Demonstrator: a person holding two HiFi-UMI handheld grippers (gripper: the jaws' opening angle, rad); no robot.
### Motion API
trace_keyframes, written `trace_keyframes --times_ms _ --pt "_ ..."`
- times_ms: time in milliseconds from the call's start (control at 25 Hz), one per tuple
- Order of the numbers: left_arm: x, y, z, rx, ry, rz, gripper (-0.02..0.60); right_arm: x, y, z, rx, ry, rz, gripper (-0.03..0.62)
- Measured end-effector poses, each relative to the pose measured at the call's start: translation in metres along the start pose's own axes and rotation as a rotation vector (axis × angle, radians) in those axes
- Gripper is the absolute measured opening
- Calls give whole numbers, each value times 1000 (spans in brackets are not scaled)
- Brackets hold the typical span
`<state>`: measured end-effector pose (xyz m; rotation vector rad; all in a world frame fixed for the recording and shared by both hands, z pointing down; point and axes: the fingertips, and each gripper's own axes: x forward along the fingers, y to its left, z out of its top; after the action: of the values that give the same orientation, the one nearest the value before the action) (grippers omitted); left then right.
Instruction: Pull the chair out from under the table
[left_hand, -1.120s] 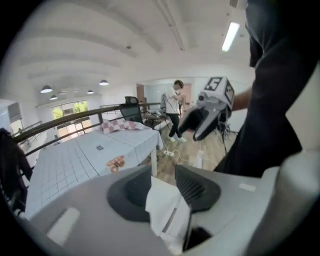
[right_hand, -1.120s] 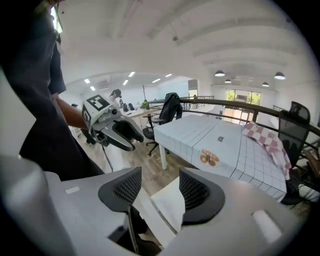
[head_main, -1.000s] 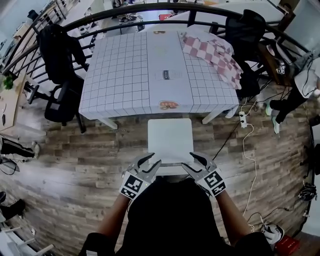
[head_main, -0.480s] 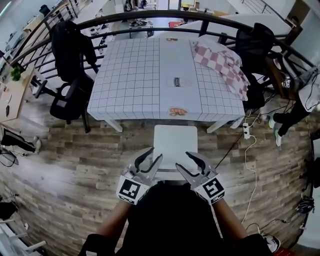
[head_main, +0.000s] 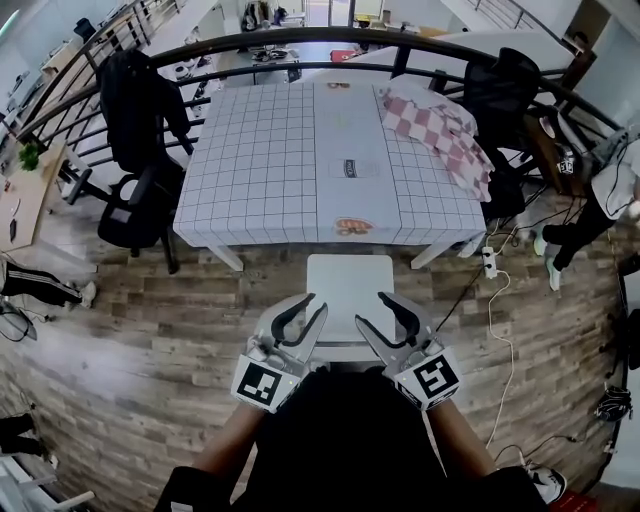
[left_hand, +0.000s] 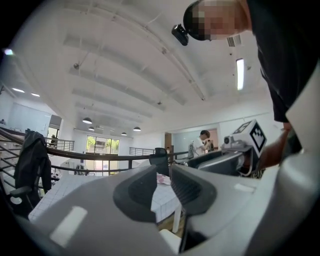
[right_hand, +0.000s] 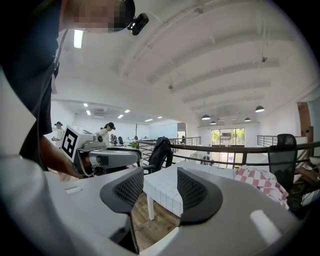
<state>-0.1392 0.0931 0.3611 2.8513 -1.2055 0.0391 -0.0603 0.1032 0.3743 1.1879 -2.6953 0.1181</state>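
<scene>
A white chair (head_main: 345, 290) stands on the wooden floor just in front of the near edge of the table (head_main: 250, 160) with its grid-patterned cloth. My left gripper (head_main: 301, 314) hangs over the seat's near left corner; its jaws are closing and only a narrow gap with nothing in it remains. My right gripper (head_main: 376, 312) hovers over the near right corner, open and empty. In the left gripper view the left gripper (left_hand: 162, 187) points level at the table (left_hand: 162, 200). In the right gripper view the right gripper (right_hand: 160, 192) frames the table corner (right_hand: 167, 190).
A black office chair (head_main: 135, 190) with a dark jacket stands left of the table, another (head_main: 500, 75) at the back right. A red-checked cloth (head_main: 440, 125) lies on the table. A curved railing (head_main: 300, 40) runs behind. A power strip (head_main: 490, 262) and cable lie right.
Both grippers have lifted off the chair seat's near edge and come up toward me. The left jaws have narrowed. The chair stays put.
</scene>
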Motion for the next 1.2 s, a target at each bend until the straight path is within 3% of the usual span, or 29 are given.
trace_keyframes --times_ms 120,280,560,680,920,1200 --pt "1 -4 5 5 -16 -17 69 -2 1 0 1 -10 -1 158" --pt "0 -7 8 4 -14 -24 11 -4 5 2 8 -22 -3 140" --pt "1 -8 5 -11 2 -47 11 -2 4 12 54 -78 -12 78" --pt "0 -6 2 -3 19 -31 11 -5 -1 21 60 -133 -61 4" --pt "1 -1 0 -30 16 -27 11 -6 -13 25 46 -158 -144 0" --pt "-6 -5 -5 -28 8 -31 11 -7 1 19 -6 -151 -152 -2"
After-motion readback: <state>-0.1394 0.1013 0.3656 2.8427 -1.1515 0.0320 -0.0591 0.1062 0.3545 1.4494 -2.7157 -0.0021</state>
